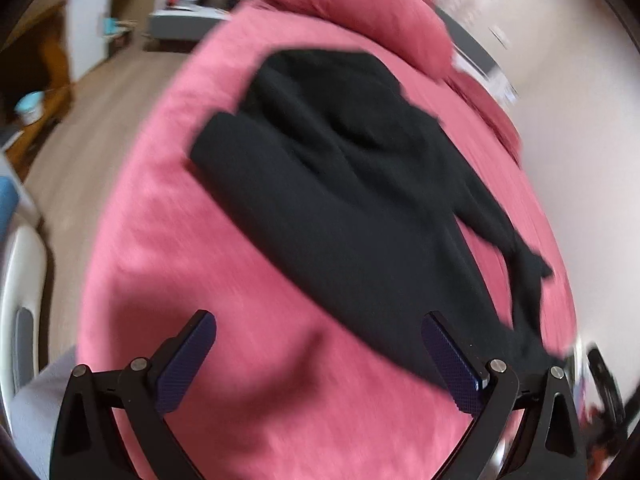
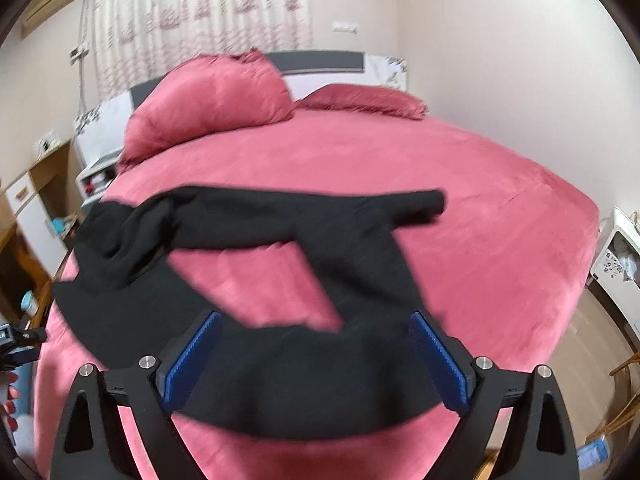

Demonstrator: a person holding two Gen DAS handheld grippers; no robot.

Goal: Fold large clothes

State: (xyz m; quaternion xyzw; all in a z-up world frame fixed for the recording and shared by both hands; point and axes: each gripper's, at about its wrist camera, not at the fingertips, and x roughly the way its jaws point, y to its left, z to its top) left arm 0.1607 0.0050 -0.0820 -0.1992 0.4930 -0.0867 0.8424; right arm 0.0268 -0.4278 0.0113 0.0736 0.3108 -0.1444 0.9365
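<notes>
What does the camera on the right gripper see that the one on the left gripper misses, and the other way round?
Only the right wrist view shows the patterned white curtain, the flat second pink pillow and the open right gripper over the garment's near edge.

Only the left wrist view shows the wooden floor, the tall white cabinet and the open left gripper.

Both show the black long-sleeved garment spread on the pink bed sheet and the plump pink pillow.

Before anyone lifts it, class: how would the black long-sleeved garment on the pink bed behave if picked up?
The black long-sleeved garment is probably floppy: it lies creased on the pink bed. Its sleeve would likely dangle. It looks light.
</notes>
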